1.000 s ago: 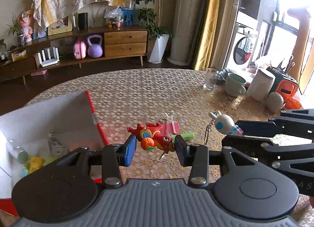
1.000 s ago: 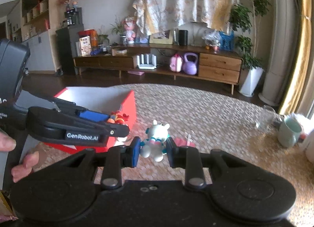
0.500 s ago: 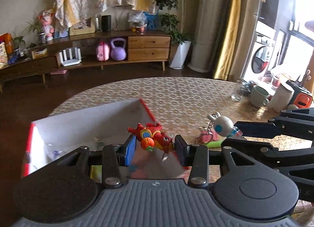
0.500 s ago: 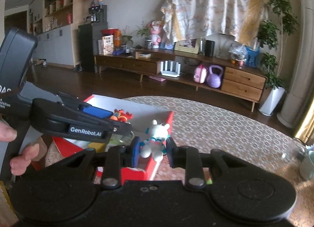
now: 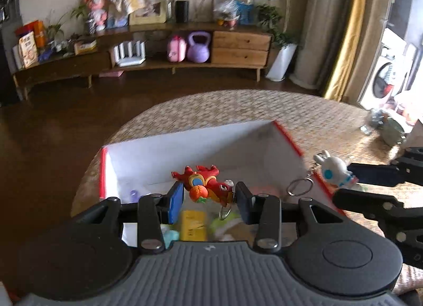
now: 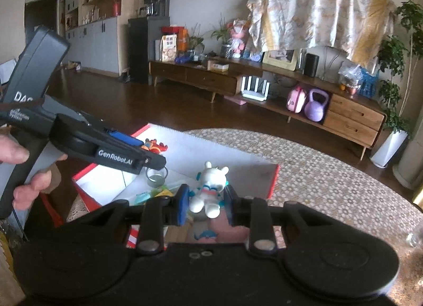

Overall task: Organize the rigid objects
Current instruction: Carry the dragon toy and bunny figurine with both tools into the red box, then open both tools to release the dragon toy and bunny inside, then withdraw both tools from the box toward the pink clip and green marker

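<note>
Box [image 5: 185, 142] w/ yellow block [image 5: 192, 224], misc small toys

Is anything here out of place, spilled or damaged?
Nothing stands out. The left gripper holds a red dragon keychain and the right gripper a white rabbit keychain, both above the open red box with small toys inside.

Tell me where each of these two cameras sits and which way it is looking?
Left wrist view: sits on the left gripper, looking forward along its fingers at the red dragon keychain it grips, over the red-rimmed box; the right gripper's arm shows at the right edge.
Right wrist view: sits on the right gripper, looking at the white rabbit keychain it grips; the person's left hand shows.
Both views share the box, both keychains, the round table and the wooden sideboard.
</note>
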Demonstrator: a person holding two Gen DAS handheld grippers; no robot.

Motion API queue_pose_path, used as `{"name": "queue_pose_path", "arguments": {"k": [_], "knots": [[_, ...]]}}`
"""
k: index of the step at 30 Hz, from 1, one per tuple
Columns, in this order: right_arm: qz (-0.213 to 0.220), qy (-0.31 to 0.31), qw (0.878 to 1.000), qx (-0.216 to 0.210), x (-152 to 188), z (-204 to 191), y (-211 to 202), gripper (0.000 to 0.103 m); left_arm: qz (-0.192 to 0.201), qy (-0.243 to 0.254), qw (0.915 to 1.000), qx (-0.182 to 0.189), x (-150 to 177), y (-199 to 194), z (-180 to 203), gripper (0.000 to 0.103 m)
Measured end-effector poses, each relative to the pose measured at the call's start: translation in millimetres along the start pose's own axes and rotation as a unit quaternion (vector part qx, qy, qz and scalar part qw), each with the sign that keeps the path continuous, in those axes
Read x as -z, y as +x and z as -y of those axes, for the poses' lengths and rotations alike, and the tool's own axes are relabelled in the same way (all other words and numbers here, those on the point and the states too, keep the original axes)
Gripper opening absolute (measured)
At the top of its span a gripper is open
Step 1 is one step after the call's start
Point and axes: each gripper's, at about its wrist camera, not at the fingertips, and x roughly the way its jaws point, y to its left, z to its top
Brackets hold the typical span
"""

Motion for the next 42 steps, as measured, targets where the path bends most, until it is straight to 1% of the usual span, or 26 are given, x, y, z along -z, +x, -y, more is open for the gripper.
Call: {"name": "queue_pose_path", "arguments": {"k": [5, 11, 13, 14, 19, 26, 28, 32, 37, 42], "knots": [[-0.031, 0.001, 1.0, 0.001, 5, -3, 35, 0.027, -0.025, 0.002, 0.9996, -0.012, 1, 31, -18, 0.042], [-0.074, -0.005, 0.997, 0.004, 17, -4, 76, 0.026, -0.054, 0.007, 0.9985, -0.003, 3, 66, -22, 0.042], [-0.088, -0.004, 0.996, 0.0, 20, -3, 86, 0.026, -0.074, 0.021, 0.9969, -0.017, 3, 79, -18, 0.042], [-0.094, -0.004, 0.996, -0.001, 21, -5, 90, 0.026, -0.087, 0.027, 0.9957, -0.016, 3, 86, -16, 0.042], [-0.115, 0.005, 0.993, -0.014, 27, -7, 99, 0.026, -0.133, 0.031, 0.9905, -0.004, 1, 108, -13, 0.042], [-0.128, 0.025, 0.991, -0.027, 29, -4, 102, 0.031, -0.168, 0.014, 0.9856, 0.007, 5, 122, -18, 0.042], [-0.125, 0.027, 0.992, -0.023, 29, -4, 99, 0.033, -0.169, 0.014, 0.9855, 0.0, 4, 125, -17, 0.042], [-0.12, 0.038, 0.992, -0.028, 28, -2, 90, 0.035, -0.156, 0.013, 0.9877, 0.004, 4, 115, -16, 0.042], [-0.107, 0.035, 0.993, -0.026, 24, -6, 77, 0.039, -0.134, 0.021, 0.9908, 0.0, 0, 94, -10, 0.042], [-0.091, 0.04, 0.995, -0.023, 20, -9, 61, 0.042, -0.111, 0.027, 0.9934, 0.002, -2, 70, 0, 0.042]]}}
